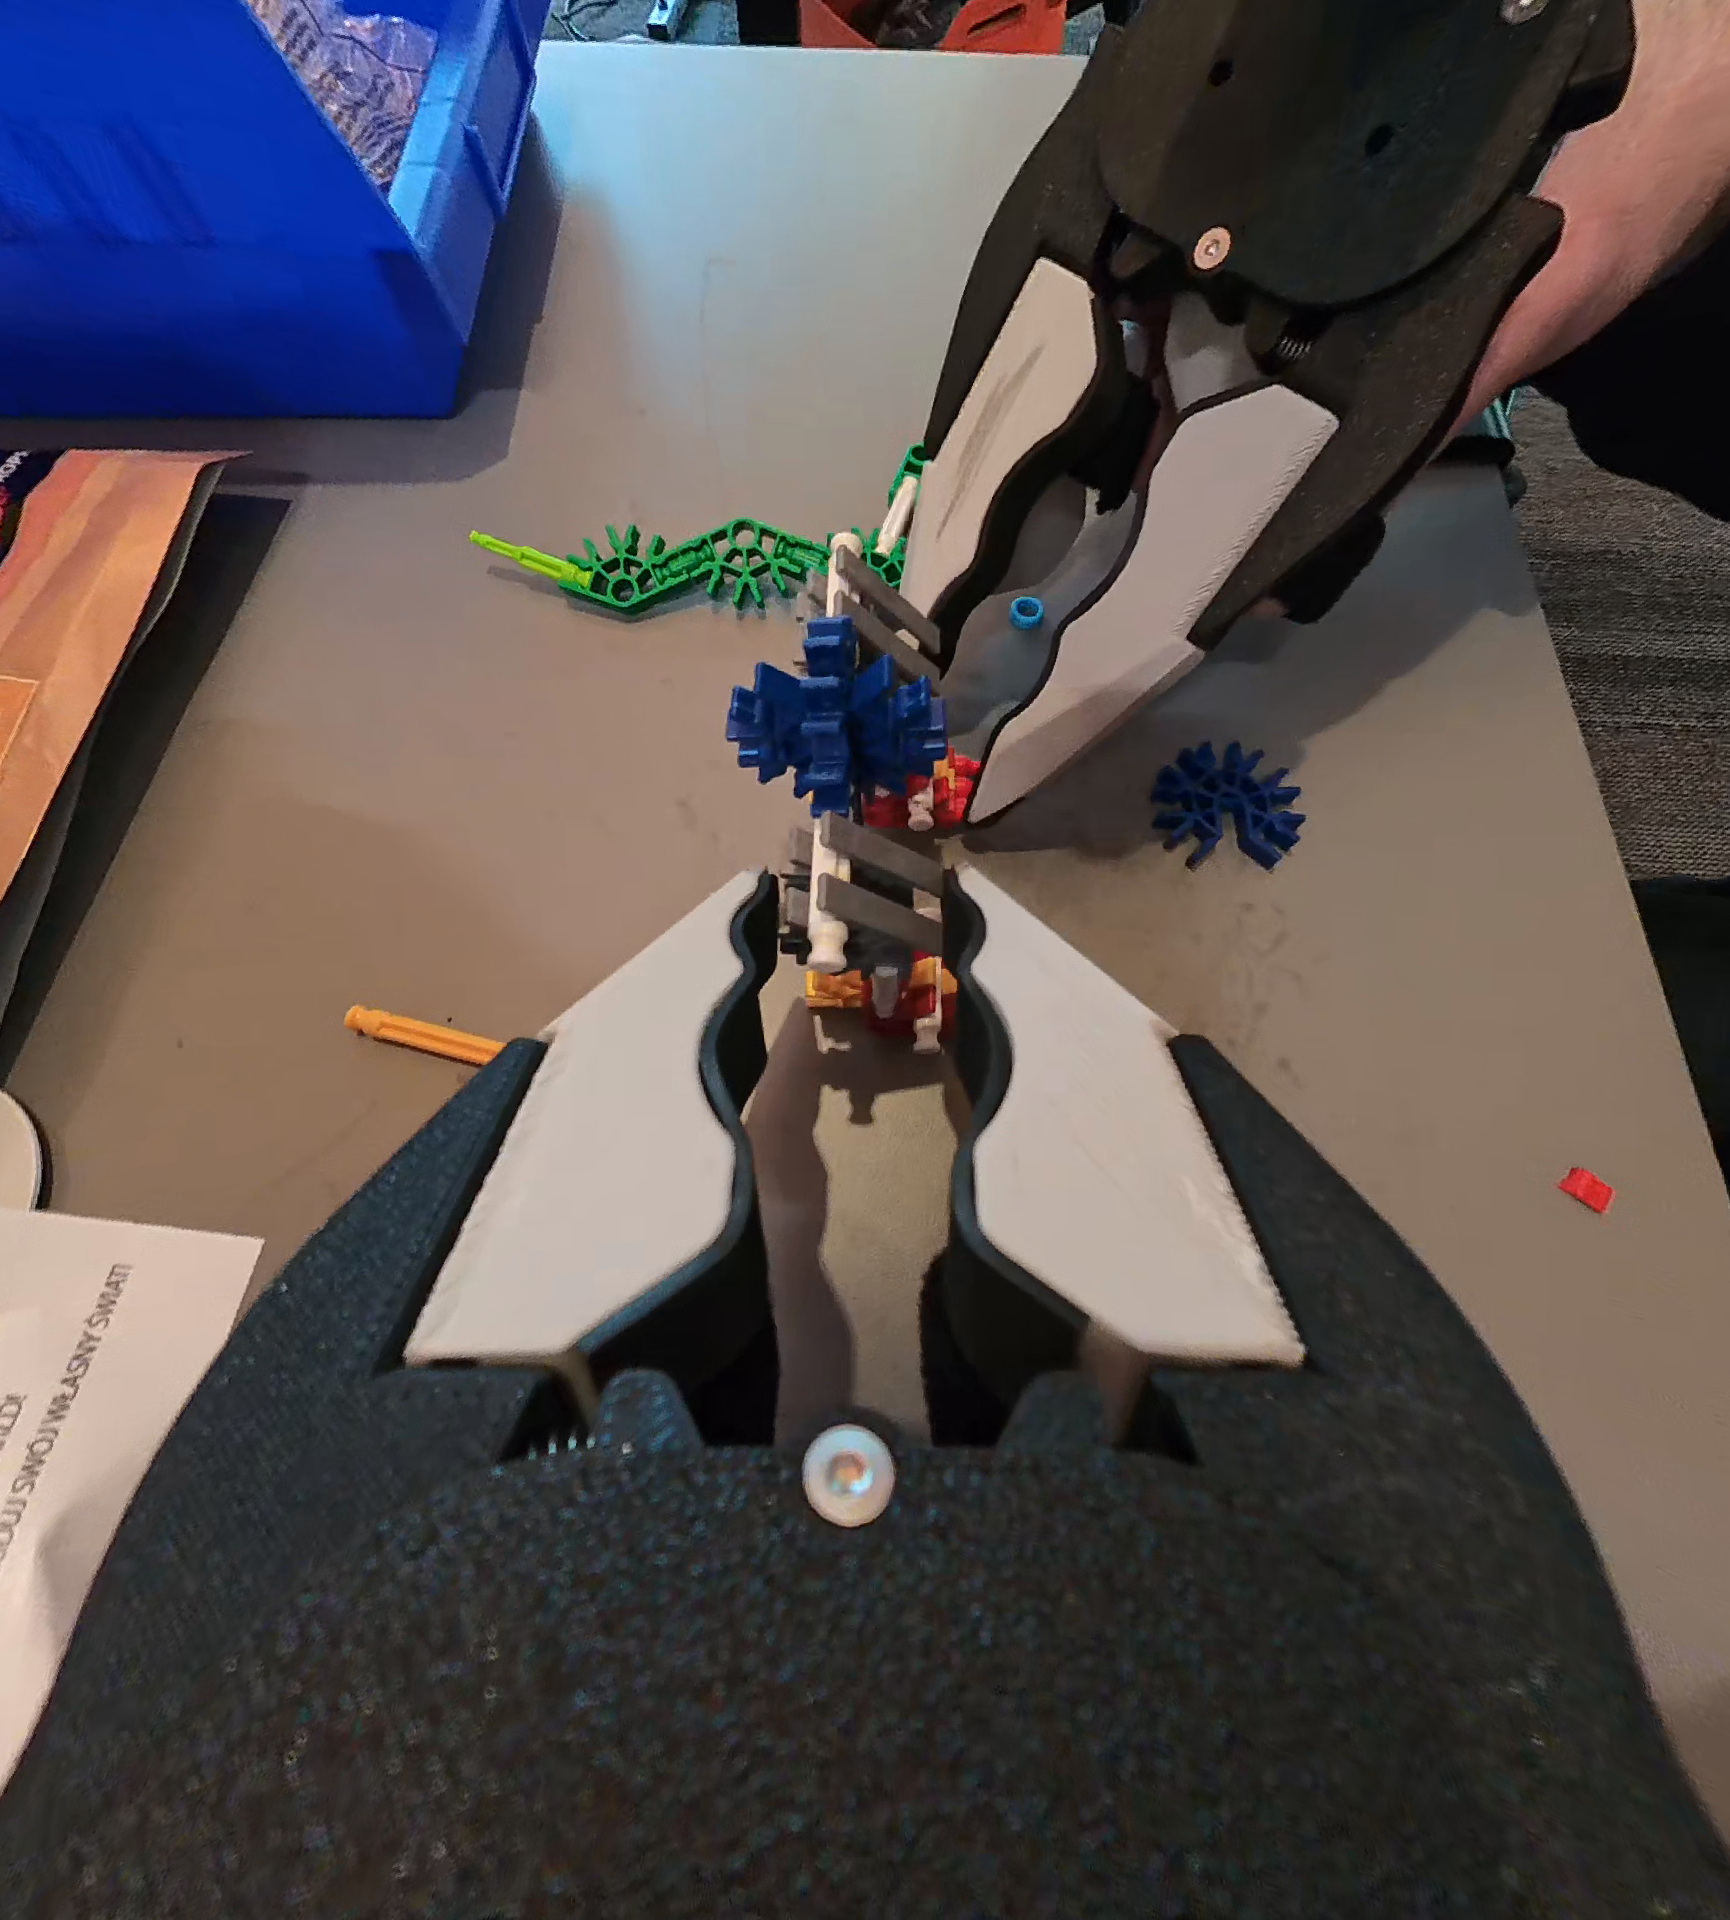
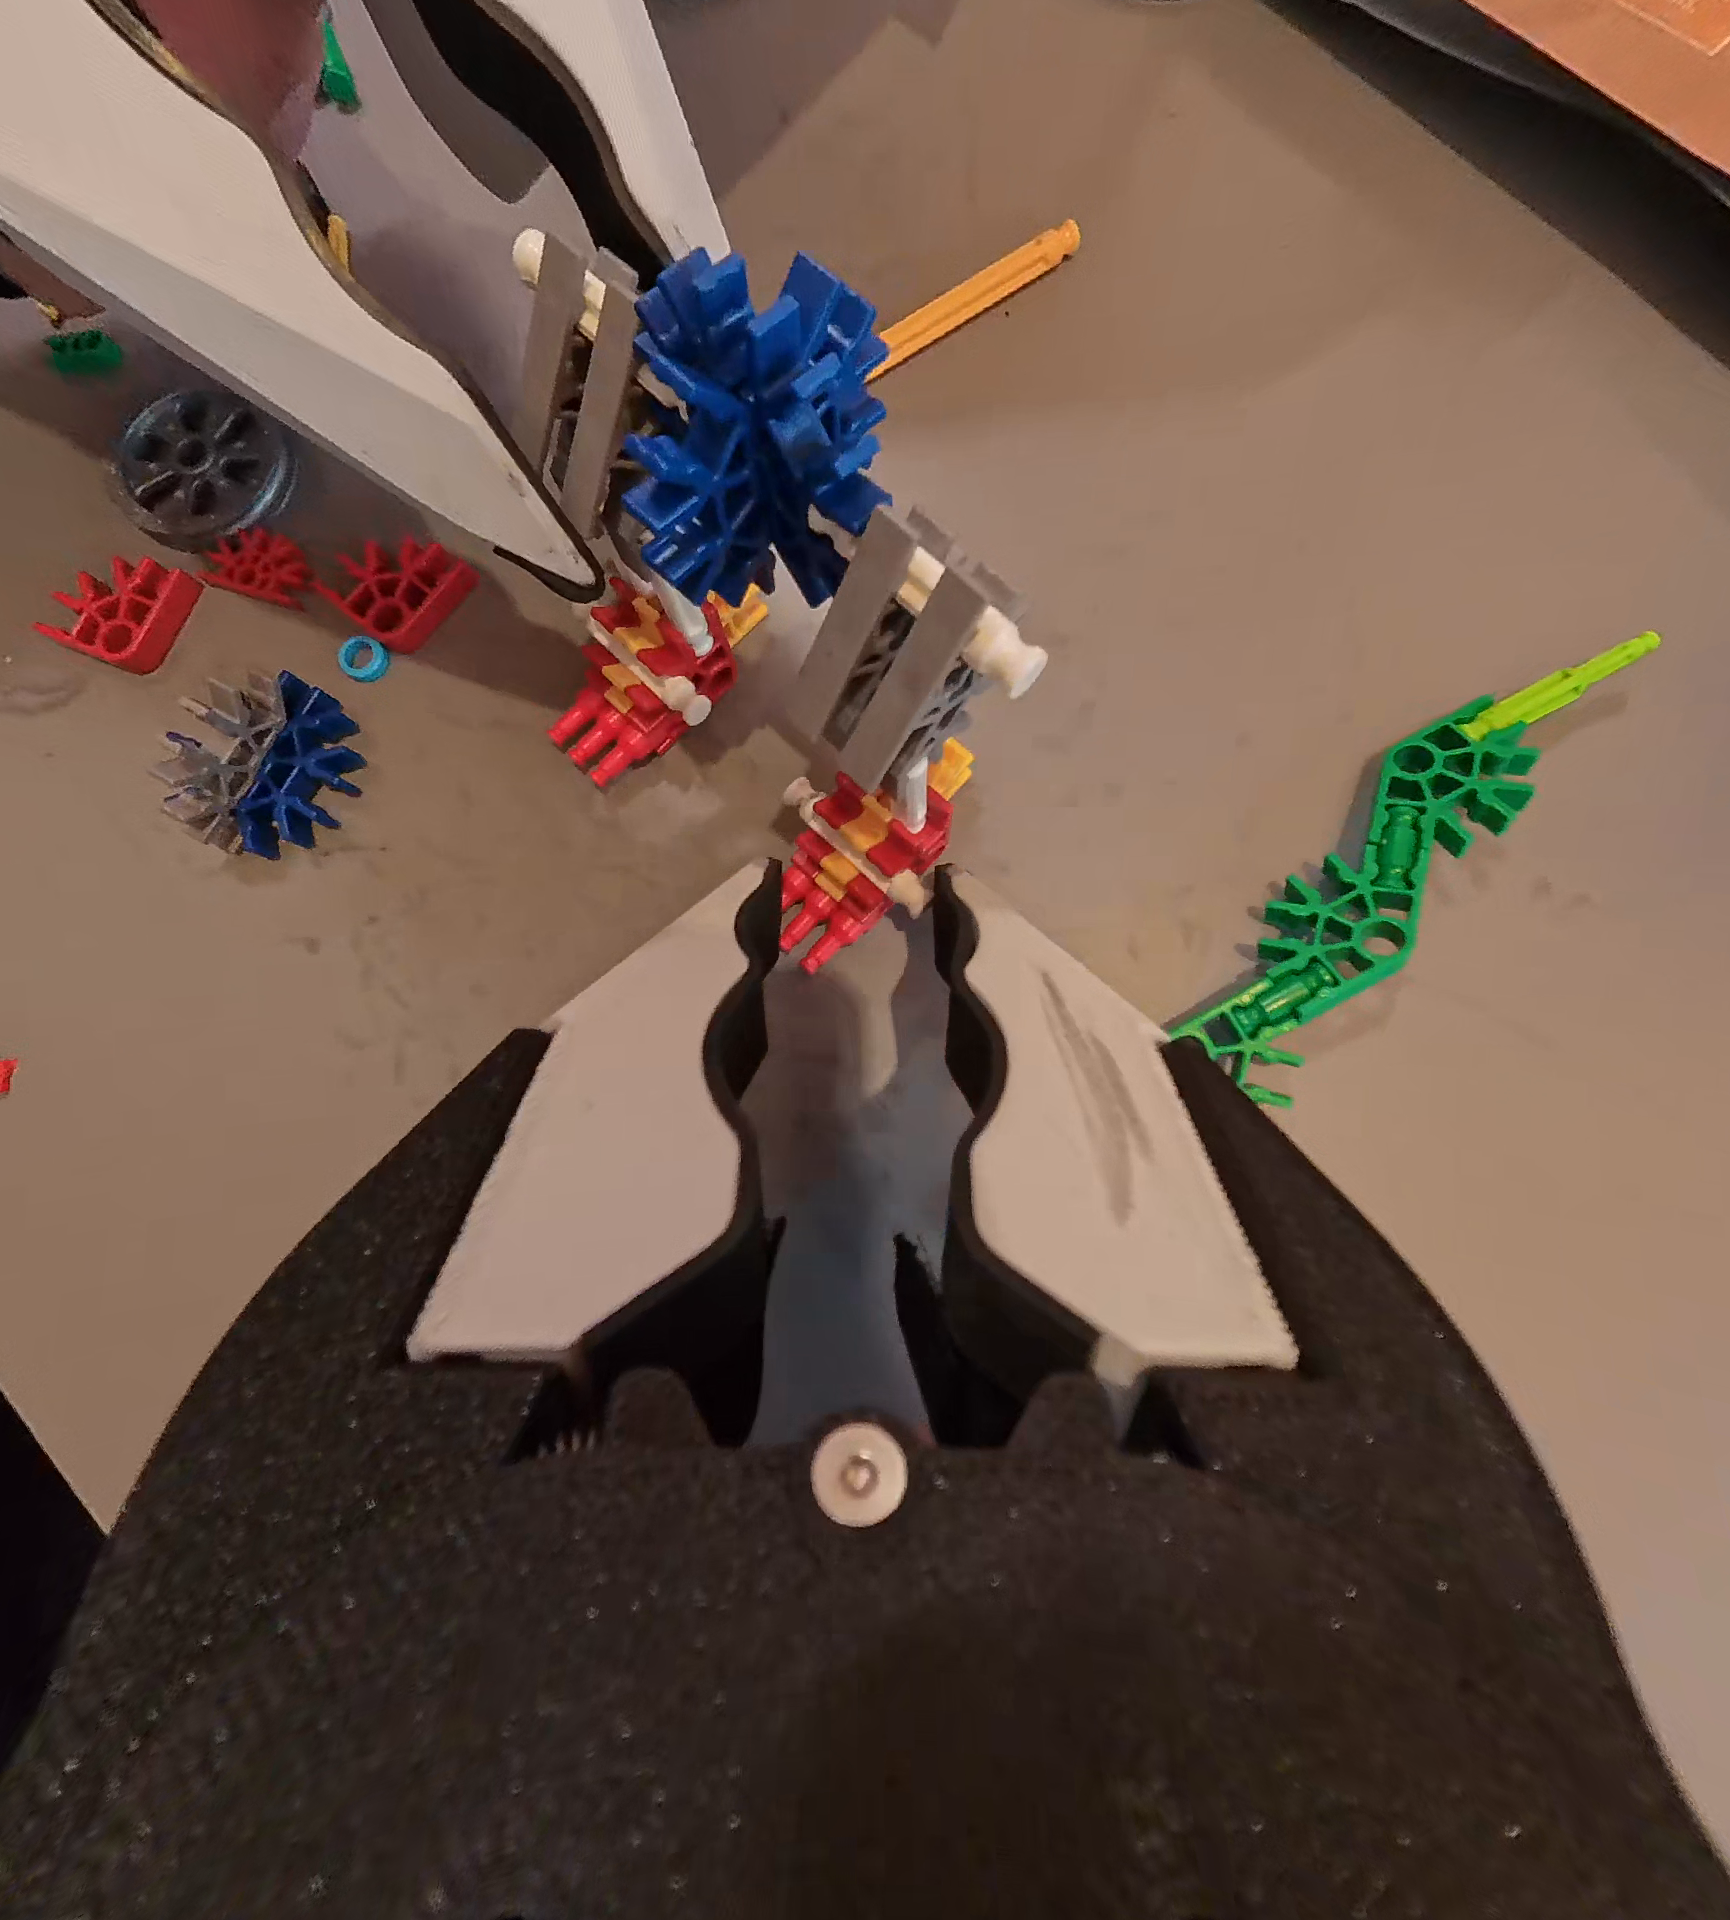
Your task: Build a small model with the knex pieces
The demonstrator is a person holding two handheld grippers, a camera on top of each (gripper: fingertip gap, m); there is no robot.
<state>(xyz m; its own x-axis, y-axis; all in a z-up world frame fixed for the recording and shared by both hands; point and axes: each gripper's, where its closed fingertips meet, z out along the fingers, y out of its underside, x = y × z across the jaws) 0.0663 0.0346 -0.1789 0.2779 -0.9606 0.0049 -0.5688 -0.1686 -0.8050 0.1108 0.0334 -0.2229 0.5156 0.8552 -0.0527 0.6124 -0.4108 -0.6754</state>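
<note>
The left gripper [image 1: 856, 914] has its jaws closed on one end of the toy model [image 1: 845, 790], whose long axis runs straight ahead; the right gripper [image 2: 856, 904] grips the red foot at the far end. On the worktop [image 1: 425, 779] lie one green chain [image 1: 695, 566], one orange rod [image 1: 421, 1035], one blue connector [image 1: 1227, 802]

A blue bin [image 1: 186, 197] and printed bag [image 1: 30, 665] sit left; a green chain [image 2: 1380, 862] and orange rod [image 1: 419, 1034] lie loose.
</note>
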